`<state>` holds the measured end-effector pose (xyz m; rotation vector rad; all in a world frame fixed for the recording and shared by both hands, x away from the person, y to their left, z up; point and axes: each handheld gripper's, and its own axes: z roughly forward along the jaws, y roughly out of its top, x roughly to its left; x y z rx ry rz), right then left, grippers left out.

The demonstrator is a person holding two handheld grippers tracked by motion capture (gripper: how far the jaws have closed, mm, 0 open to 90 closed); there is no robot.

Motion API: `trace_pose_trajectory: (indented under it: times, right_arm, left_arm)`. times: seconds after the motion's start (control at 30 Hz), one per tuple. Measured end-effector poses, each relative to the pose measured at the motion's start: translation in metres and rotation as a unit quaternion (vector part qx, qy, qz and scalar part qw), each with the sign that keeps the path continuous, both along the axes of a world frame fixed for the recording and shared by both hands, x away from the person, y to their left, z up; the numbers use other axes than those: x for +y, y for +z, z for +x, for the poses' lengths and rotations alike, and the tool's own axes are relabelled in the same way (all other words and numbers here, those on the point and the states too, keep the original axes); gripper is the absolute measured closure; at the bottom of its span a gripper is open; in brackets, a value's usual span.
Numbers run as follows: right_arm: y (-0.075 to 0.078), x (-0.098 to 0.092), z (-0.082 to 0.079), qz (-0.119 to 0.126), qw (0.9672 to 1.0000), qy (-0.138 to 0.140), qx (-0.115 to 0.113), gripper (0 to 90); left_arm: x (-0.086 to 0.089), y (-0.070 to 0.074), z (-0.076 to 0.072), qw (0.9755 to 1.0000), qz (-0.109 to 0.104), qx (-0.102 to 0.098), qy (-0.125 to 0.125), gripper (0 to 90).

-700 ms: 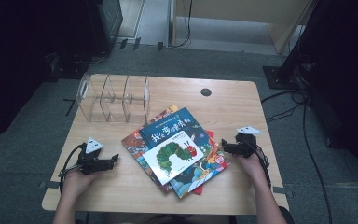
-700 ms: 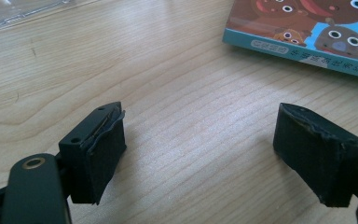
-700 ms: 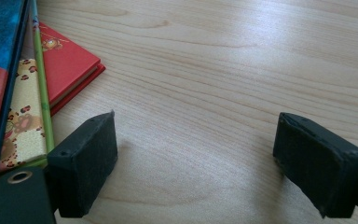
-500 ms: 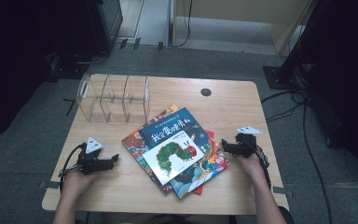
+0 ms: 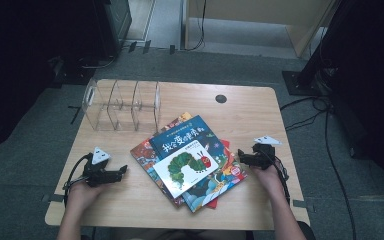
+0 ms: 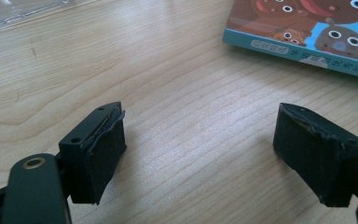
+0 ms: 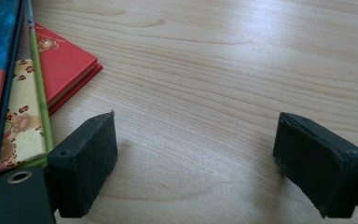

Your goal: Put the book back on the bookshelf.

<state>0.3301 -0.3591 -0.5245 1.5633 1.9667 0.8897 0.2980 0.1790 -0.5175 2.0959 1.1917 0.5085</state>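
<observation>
A fanned stack of picture books [image 5: 190, 160] lies in the middle of the wooden table [image 5: 250, 110]; the top one shows a green caterpillar on white. My left gripper [image 5: 122, 170] rests on the table left of the stack, pointing at it. In the left gripper view its jaws [image 6: 200, 140] stand wide open over bare wood, with a book's corner [image 6: 317, 32] farther ahead. My right gripper [image 5: 241, 157] sits at the stack's right edge, also open [image 7: 196, 144] and holding nothing. The book edges, among them a red cover [image 7: 65, 60], lie just left of its left jaw.
A clear acrylic rack [image 5: 122, 105] with upright dividers stands at the back left of the table; its base edge [image 6: 18, 11] is seen ahead of the left gripper. A dark round hole [image 5: 221, 98] marks the tabletop's far side. Cables trail from both grippers.
</observation>
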Motion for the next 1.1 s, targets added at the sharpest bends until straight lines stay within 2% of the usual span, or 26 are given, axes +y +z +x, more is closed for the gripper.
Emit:
trace_pose_trajectory:
  times: [0.3,0.43,0.47,0.53,0.57,0.6,0.63,0.7,0.77,0.8,0.83,0.9,0.93,1.1]
  right_arm:
    - [0.0,0.001,0.0,0.0,1.0,-0.005,0.0,12.5]
    - [0.0,-0.001,0.001,-0.003,0.9999,0.012,0.003,10.2]
    - [0.0,-0.001,0.001,-0.003,0.9999,0.016,0.004,11.3]
    - [0.003,-0.003,0.001,-0.002,0.9998,0.02,0.006,25.2]
    - [0.006,-0.004,-0.001,-0.001,0.9996,0.025,0.011,31.6]
    - [0.006,-0.004,-0.001,-0.001,0.9996,0.025,0.011,31.6]
    - [0.006,-0.005,-0.001,0.003,0.9996,0.025,0.013,33.4]
    - [0.009,-0.005,-0.002,0.018,0.9992,0.03,0.021,38.7]
    - [0.012,-0.005,-0.003,0.028,0.9989,0.029,0.022,39.4]
    - [0.015,-0.006,-0.005,0.038,0.9985,0.034,0.021,39.3]
    - [0.017,-0.006,-0.005,0.043,0.9983,0.036,0.018,39.2]
    - [0.022,-0.005,-0.008,0.049,0.998,0.037,0.013,40.4]
    - [0.029,-0.004,-0.009,0.057,0.9972,0.043,0.022,41.0]
    - [0.038,0.001,-0.015,0.063,0.9959,0.064,0.01,43.0]
  left_arm:
    - [0.0,0.0,0.0,1.0,0.001,0.003,-0.003,15.9]
    - [0.001,0.0,0.001,0.9999,0.002,0.004,-0.01,13.7]
    - [0.0,0.001,0.003,0.9999,0.005,0.009,-0.005,14.7]
    - [0.001,0.005,0.004,0.9998,0.011,0.017,-0.007,19.0]
    - [0.003,0.007,0.004,0.9998,0.008,0.014,-0.008,34.8]
    - [0.004,0.007,0.004,0.9998,0.007,0.017,-0.007,34.8]
    - [0.005,0.009,0.005,0.9996,0.002,0.028,-0.007,35.6]
    - [0.007,0.013,0.007,0.9986,-0.019,0.046,-0.02,43.2]
    - [0.008,0.019,0.012,0.9962,-0.043,0.068,-0.031,45.0]
    - [0.007,0.021,0.012,0.9957,-0.05,0.072,-0.031,46.4]
    - [0.006,0.023,0.013,0.9951,-0.05,0.077,-0.037,48.1]
    - [0.002,0.028,0.013,0.9954,-0.036,0.077,-0.045,49.3]
    - [0.0,0.03,0.014,0.995,-0.034,0.08,-0.049,49.7]
    - [-0.011,0.04,0.016,0.9912,-0.054,0.097,-0.072,51.1]
